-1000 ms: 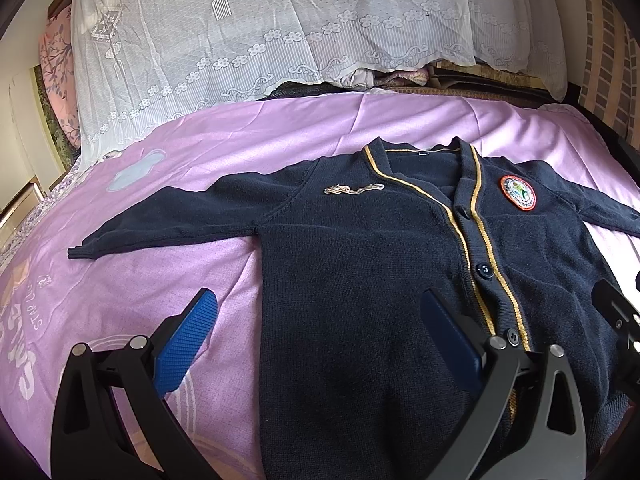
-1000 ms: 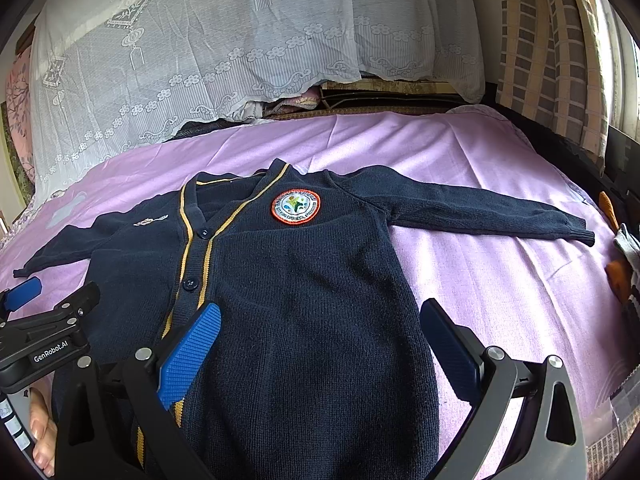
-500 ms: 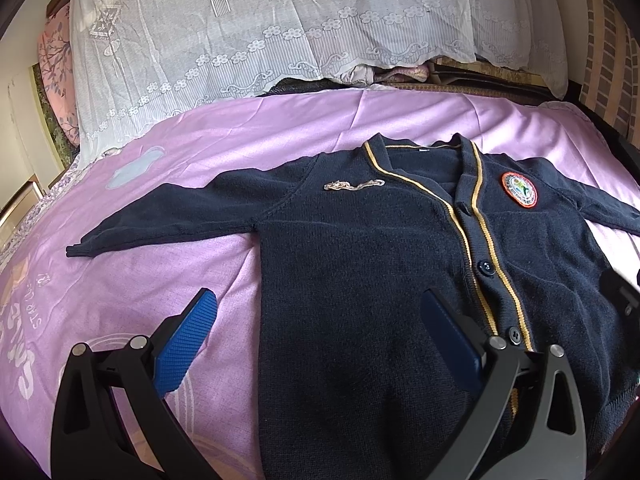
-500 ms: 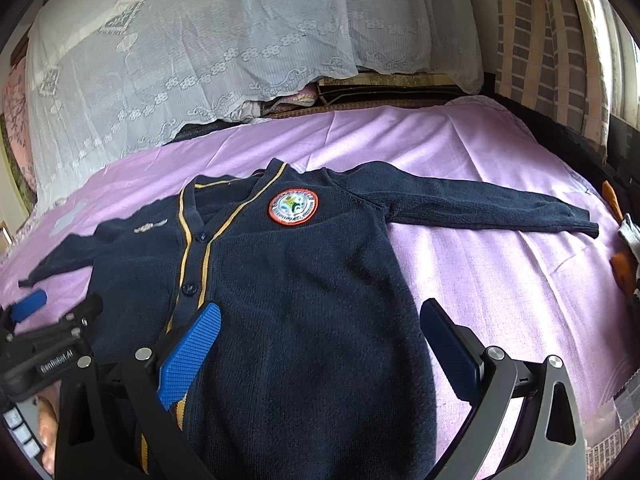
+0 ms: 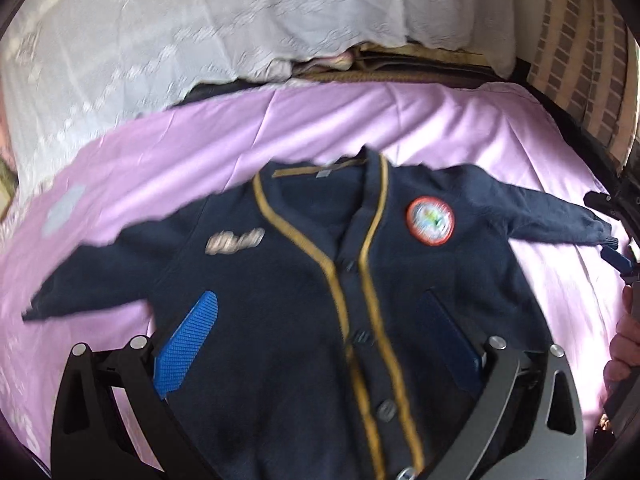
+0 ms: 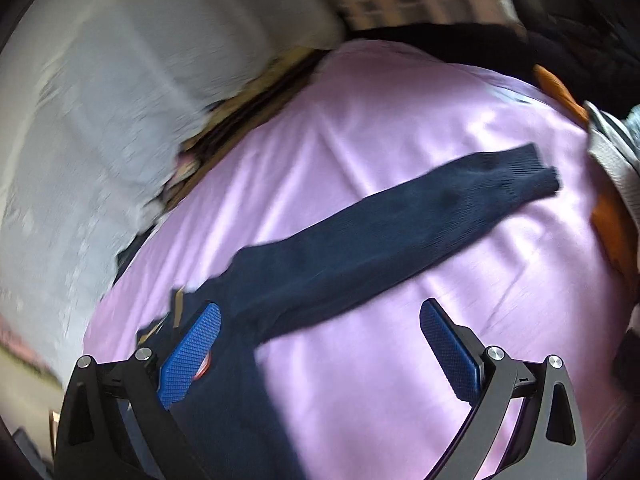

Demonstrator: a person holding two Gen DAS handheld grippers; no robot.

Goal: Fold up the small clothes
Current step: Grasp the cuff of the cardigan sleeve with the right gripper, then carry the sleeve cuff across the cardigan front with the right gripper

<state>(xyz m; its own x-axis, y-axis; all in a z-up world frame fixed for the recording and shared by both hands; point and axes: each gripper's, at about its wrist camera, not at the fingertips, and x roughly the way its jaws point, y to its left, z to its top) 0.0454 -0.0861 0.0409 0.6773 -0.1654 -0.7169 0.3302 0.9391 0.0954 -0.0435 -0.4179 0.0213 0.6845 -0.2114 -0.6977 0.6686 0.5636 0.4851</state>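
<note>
A small navy cardigan (image 5: 288, 300) with gold trim and a round red-rimmed badge (image 5: 430, 220) lies flat, front up, on the purple bedspread (image 5: 304, 128), sleeves spread to both sides. My left gripper (image 5: 320, 340) hangs open above the cardigan's chest, nothing between its blue pads. The right wrist view, tilted and blurred, looks along the cardigan's right sleeve (image 6: 392, 232), which stretches to its cuff (image 6: 532, 172). My right gripper (image 6: 320, 348) is open above the sleeve's shoulder end and bare bedspread (image 6: 400, 392). The right gripper's blue tip (image 5: 616, 258) shows at the left view's right edge near that cuff.
White lace-covered pillows (image 5: 240, 32) pile at the head of the bed. A brick-pattern curtain (image 5: 576, 40) hangs at the right. Orange and grey items (image 6: 600, 152) lie by the bed's right edge. A person's hand (image 5: 624, 344) shows at the left view's right border.
The left gripper has shifted right, now centred over the cardigan's buttons. The right gripper has swung right and tilted, from over the cardigan body to over its right sleeve. Both stayed open.
</note>
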